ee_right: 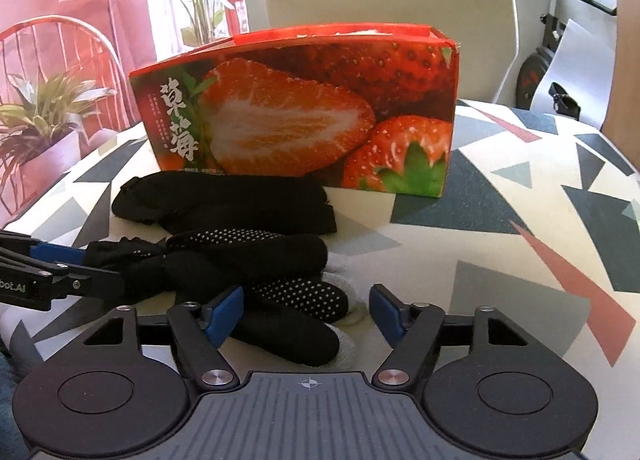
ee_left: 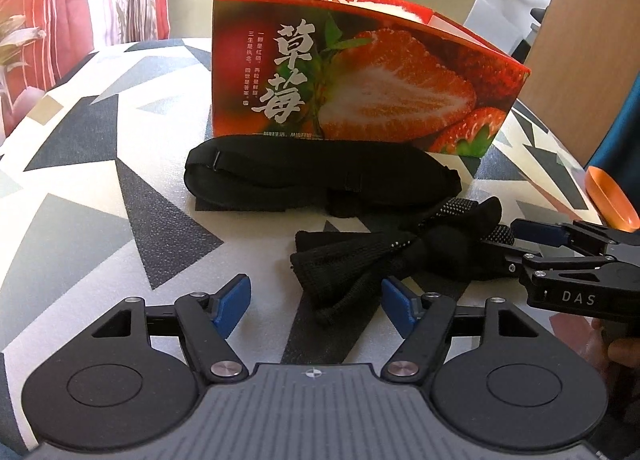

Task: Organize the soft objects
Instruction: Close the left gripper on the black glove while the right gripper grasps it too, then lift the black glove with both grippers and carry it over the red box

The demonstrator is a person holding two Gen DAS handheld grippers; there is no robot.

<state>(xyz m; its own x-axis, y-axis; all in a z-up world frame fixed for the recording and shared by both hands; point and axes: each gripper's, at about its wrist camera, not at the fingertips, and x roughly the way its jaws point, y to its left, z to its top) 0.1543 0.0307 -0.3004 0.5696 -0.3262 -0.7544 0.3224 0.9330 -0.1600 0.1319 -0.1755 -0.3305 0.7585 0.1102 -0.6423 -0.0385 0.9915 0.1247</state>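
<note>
Box contents mostly hidden

Only a white sliver shows above the strawberry box rim; the orange scoop is cut off right.

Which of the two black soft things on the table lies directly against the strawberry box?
The flat black eye mask with the strap. It lies along the foot of the strawberry box. The black gloves with white grip dots lie nearer, between the tongs.
</note>
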